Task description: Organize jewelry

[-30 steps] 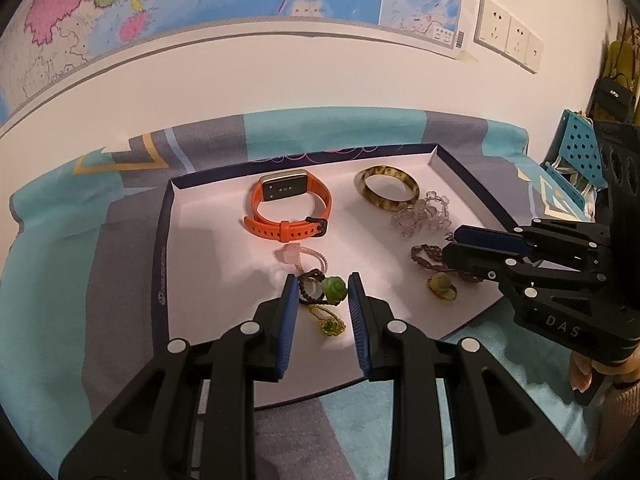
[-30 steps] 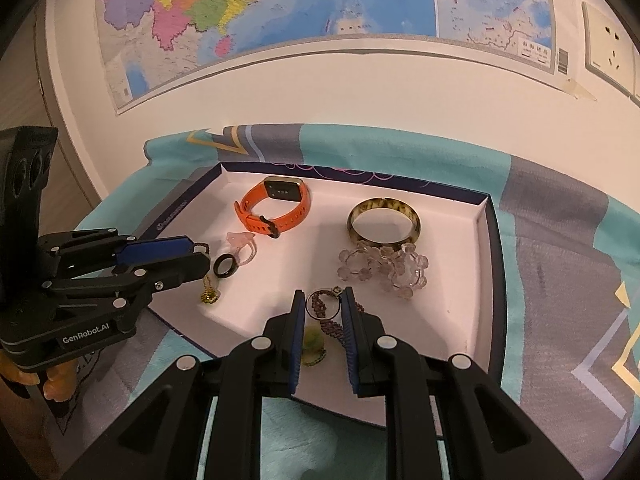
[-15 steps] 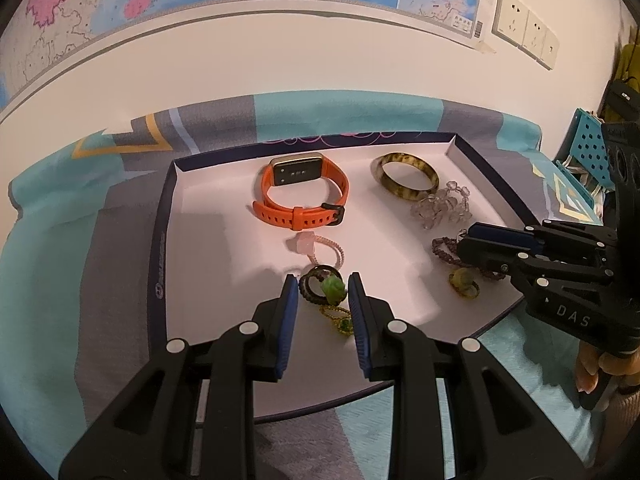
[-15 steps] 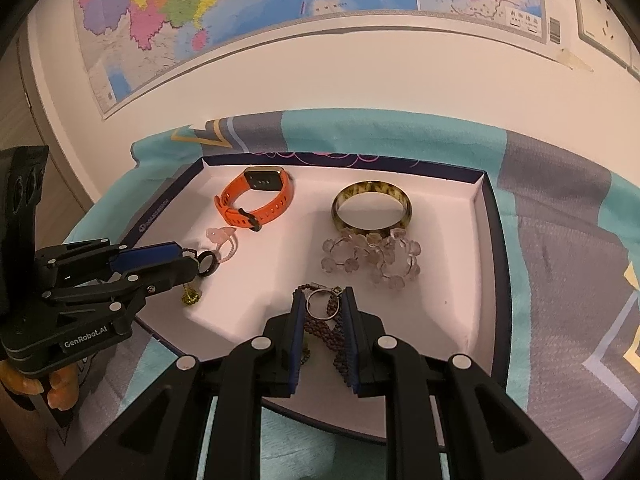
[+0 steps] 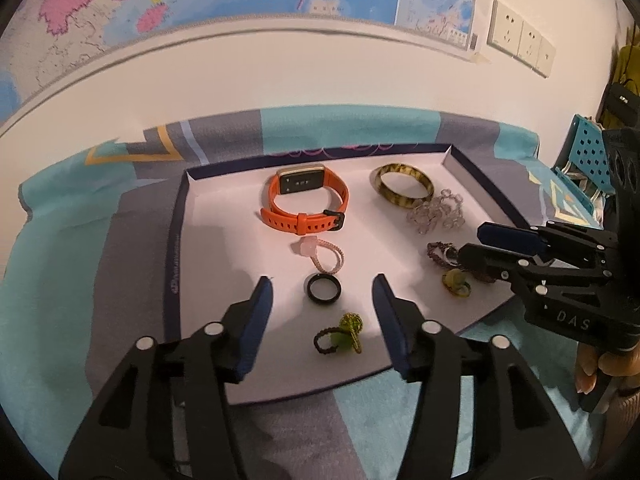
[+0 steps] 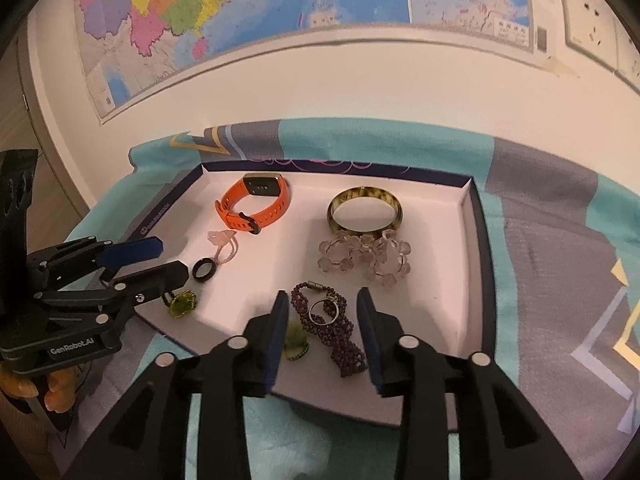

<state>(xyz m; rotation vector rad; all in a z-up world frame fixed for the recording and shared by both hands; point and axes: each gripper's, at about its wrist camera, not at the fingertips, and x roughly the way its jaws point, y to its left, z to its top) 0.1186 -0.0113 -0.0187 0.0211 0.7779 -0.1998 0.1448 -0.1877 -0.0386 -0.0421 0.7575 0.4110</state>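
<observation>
Two grippers over one shallow white tray (image 5: 208,240) with a dark rim, set on a teal and grey patterned cloth (image 5: 60,280). Wall behind: a coloured map (image 6: 240,8) and white wall sockets (image 5: 520,44).

Left gripper (image 5: 323,292): jaws opening, pads clear of everything. A black ring (image 5: 324,288) lies between the fingertips, untouched; a green bead ring (image 5: 344,334) lies on the tray nearer the wrist, also free. Ahead of the fingers: a pink flower ring (image 5: 320,254), then an orange watch (image 5: 306,204).

Right gripper (image 6: 323,316): jaws opening, nothing gripped. A dark red bead bracelet (image 6: 332,328) with a metal ring (image 6: 322,312) on it lies between the fingers; a pale green ring (image 6: 296,340) sits against the left finger. Ahead: a clear flower bracelet (image 6: 364,258), then a tortoiseshell bangle (image 6: 364,210).

Left view only: a blue perforated rack (image 5: 588,156) at far right. Right view only: the full length of the bead bracelet, half hidden by the right gripper in the left view.
</observation>
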